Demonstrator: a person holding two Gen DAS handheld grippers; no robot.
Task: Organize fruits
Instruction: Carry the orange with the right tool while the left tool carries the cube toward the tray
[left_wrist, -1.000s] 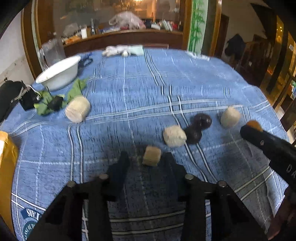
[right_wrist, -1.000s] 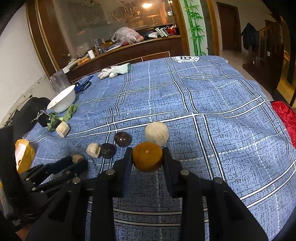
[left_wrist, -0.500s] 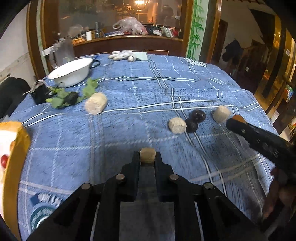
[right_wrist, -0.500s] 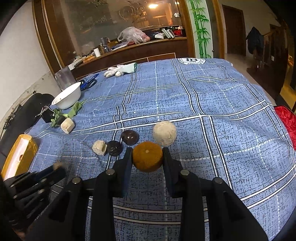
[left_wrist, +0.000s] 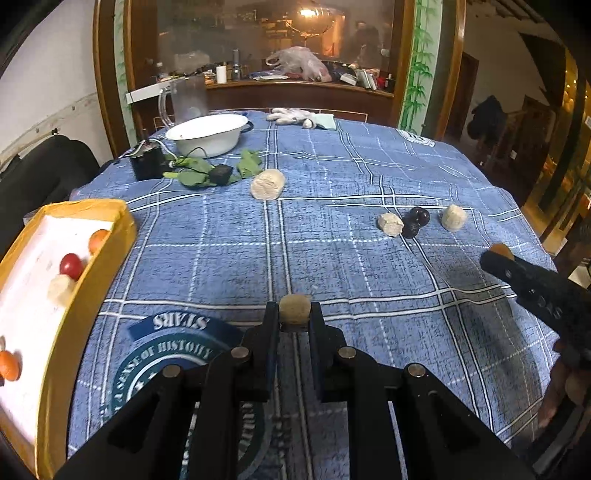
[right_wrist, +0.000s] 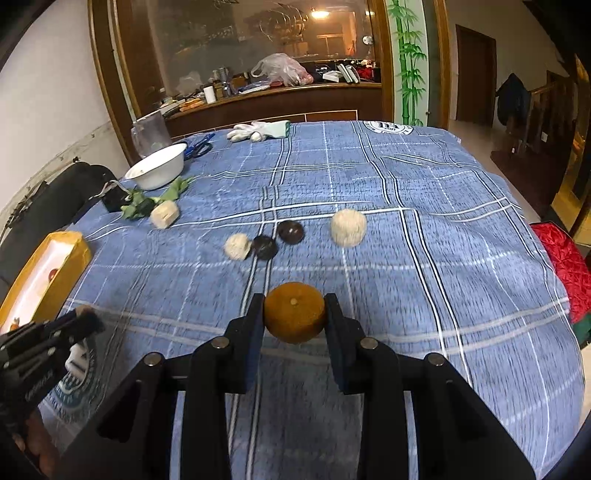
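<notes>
Gripping a round, dimpled orange (right_wrist: 294, 312).

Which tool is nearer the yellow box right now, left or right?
Left. The left tool, gripping a tan piece, is just beside the yellow box; the right tool, holding the orange, is farther off.

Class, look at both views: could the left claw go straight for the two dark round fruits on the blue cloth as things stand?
Probably not: the left claw is shut on a small tan piece. The dark fruits themselves lie uncovered.
</notes>
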